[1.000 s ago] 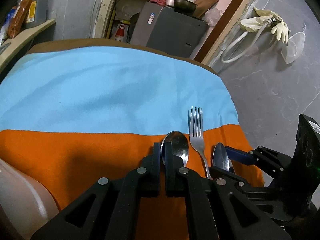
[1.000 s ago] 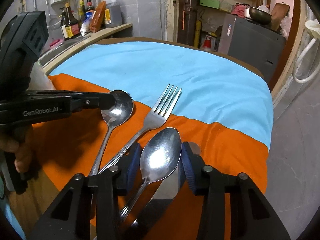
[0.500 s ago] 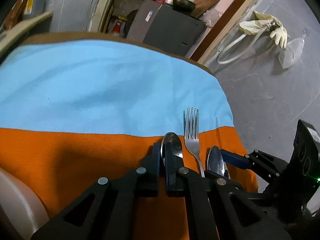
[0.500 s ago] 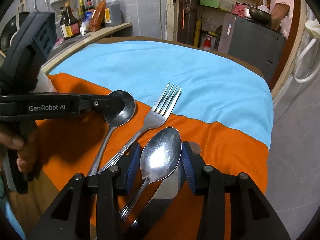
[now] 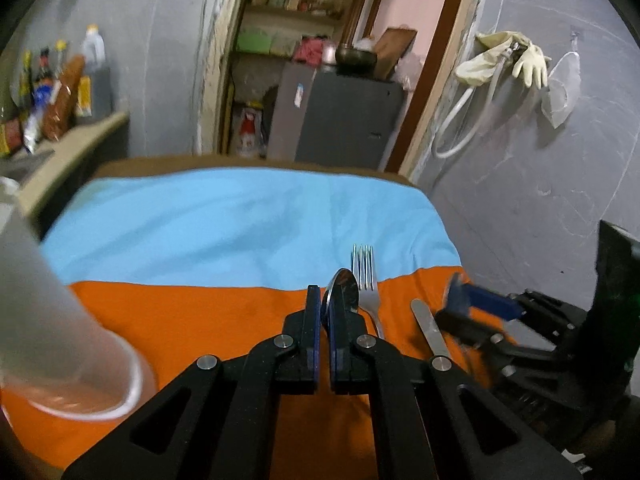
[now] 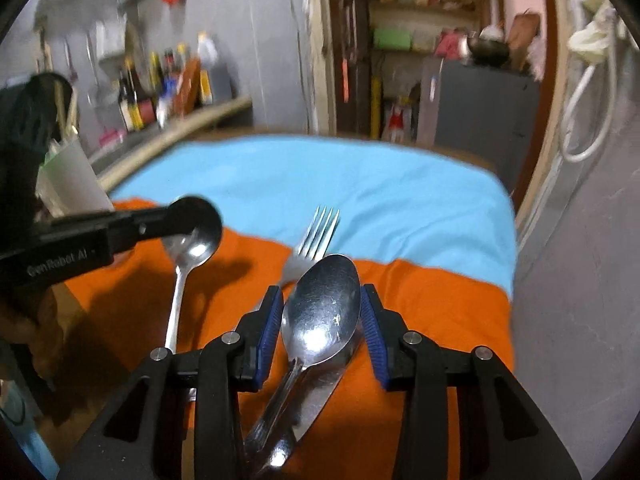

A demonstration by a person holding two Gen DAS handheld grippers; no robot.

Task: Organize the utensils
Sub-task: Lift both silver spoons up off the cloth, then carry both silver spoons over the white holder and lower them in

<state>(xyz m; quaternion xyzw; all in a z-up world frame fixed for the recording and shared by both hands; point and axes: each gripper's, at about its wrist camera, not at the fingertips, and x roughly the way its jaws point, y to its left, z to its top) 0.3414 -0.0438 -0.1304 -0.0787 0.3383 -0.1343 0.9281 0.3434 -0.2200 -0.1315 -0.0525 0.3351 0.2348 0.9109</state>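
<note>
My left gripper [image 5: 324,320] is shut on a steel spoon [image 5: 340,294], pinching its bowl edge-on and holding it raised above the orange cloth [image 5: 200,320]. In the right wrist view the same spoon [image 6: 192,236] hangs from the left fingers [image 6: 160,226]. My right gripper [image 6: 320,320] is shut on a second, larger spoon [image 6: 320,312], its bowl between the blue pads, lifted over a table knife [image 6: 320,392]. A fork [image 5: 365,280] lies on the cloth, also in the right wrist view [image 6: 316,232]. The knife [image 5: 428,328] lies right of the fork.
A translucent plastic cup [image 5: 52,320] stands at the near left. A white holder [image 6: 68,176] stands at the table's left edge. The cloth is blue [image 5: 240,220] at the far half. A counter with bottles [image 6: 168,92] runs along the left wall; a grey cabinet [image 5: 340,120] stands behind.
Both grippers have risen with their spoons off the cloth. The left spoon has turned edge-on. The cup has come into the left wrist view.
</note>
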